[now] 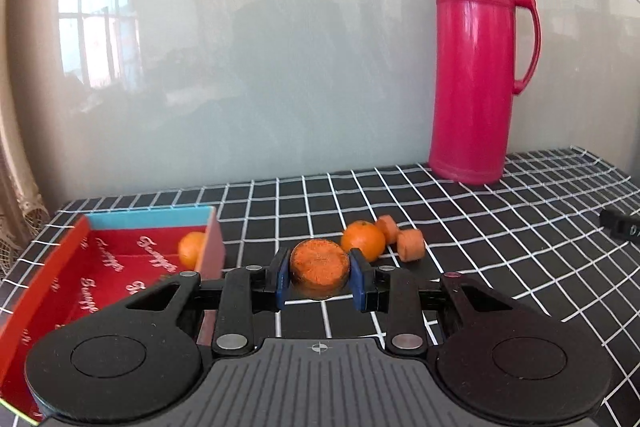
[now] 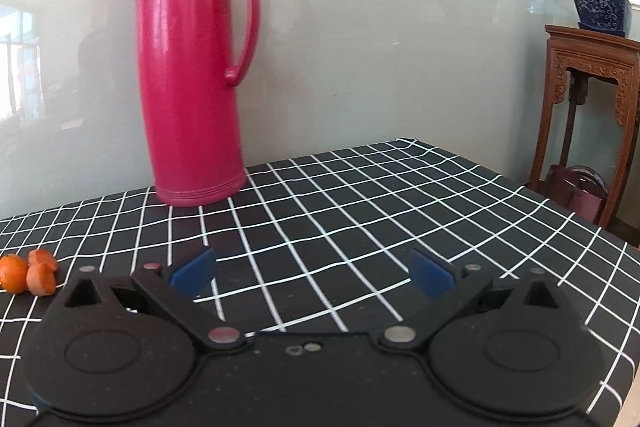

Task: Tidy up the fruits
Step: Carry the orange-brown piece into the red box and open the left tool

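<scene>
We grip carrot chunk (image 1: pixel 319 269) in left gripper (image 1: pixel 320 281); right gripper (image 2: pixel 312 273) released; one tangerine (image 1: pixel 192 247) boxed (image 1: pixel 72 267), three pieces left on table (image 1: pixel 480 227).

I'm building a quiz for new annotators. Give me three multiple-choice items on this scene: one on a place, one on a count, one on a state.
1. Where is the red box?
A. left of the left gripper
B. behind the thermos
C. on the wooden stand

2. How many carrot pieces lie loose on the checked cloth?
A. none
B. two
C. five

3. How is the right gripper?
A. shut on a tangerine
B. shut on the thermos handle
C. open, holding nothing

Answers: 1 A, the box fills the left wrist view's lower left. 2 B, two lie beside the tangerine. 3 C, its blue pads stand apart over bare cloth.
</scene>
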### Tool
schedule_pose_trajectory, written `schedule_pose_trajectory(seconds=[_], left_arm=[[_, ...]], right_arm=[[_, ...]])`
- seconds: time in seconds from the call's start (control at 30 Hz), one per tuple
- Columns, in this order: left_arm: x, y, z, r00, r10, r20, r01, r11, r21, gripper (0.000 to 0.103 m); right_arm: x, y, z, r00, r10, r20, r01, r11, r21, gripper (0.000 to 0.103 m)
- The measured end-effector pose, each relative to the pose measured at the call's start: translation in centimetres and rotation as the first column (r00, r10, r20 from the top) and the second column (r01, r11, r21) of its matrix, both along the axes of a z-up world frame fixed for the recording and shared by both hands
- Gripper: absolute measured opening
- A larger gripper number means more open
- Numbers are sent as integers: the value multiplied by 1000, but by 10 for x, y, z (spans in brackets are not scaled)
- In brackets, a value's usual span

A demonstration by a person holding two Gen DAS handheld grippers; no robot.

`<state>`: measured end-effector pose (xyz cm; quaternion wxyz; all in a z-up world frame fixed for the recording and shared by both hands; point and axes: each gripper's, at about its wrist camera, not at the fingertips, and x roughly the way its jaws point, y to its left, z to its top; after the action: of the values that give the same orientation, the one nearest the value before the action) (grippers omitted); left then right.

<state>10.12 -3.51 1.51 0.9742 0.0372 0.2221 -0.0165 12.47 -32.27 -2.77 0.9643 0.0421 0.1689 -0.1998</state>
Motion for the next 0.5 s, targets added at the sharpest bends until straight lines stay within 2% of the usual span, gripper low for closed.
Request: schedule_pose_trajectory(seconds=[0.23, 0.5], left_arm=[[-11, 21, 8, 999, 31, 26, -31, 1000, 0, 31], [-17, 57, 10, 993, 113, 39, -113, 994, -5, 31]], right_arm=[[2, 9, 0, 1000, 20, -9, -20, 1000, 8, 103], [7, 31, -1, 998, 59, -4, -58, 998, 4, 103]])
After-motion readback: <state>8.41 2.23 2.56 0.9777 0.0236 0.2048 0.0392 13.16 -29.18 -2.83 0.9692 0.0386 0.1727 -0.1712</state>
